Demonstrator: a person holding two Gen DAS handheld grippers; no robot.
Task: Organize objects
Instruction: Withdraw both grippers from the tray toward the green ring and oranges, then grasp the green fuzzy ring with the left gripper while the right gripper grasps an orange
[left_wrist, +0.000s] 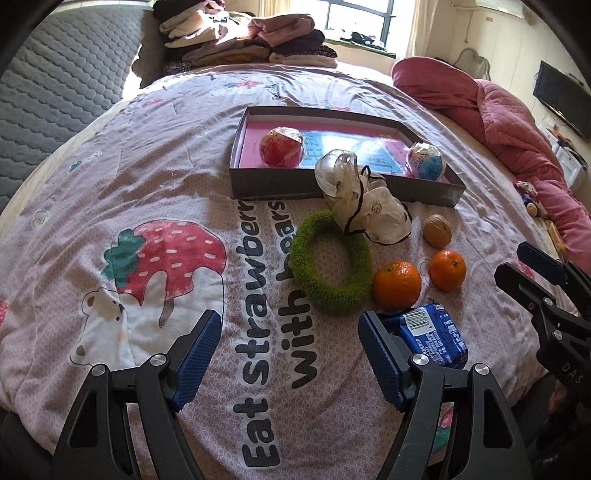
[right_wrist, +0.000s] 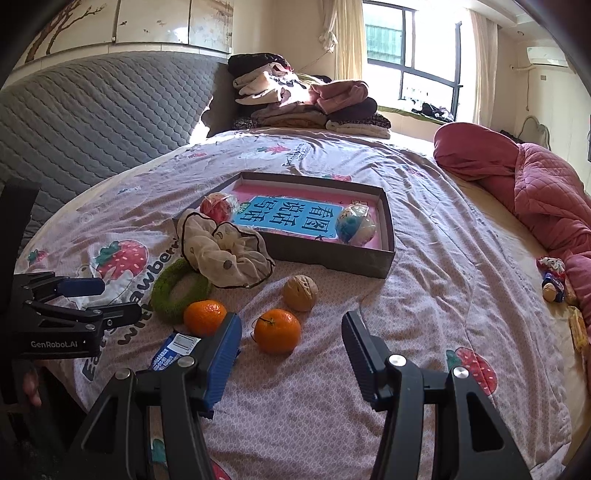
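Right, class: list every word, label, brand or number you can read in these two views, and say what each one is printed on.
"Eat strawberr… with bears": bedspread, partly hidden by the green ring.
"GenRobot.AI": left gripper body, right wrist view.
"DAS": right gripper body, left wrist view.
"看图说话写话": blue label inside the box, seen upside down.
Barcode and small print on the blue packet: too small to read.
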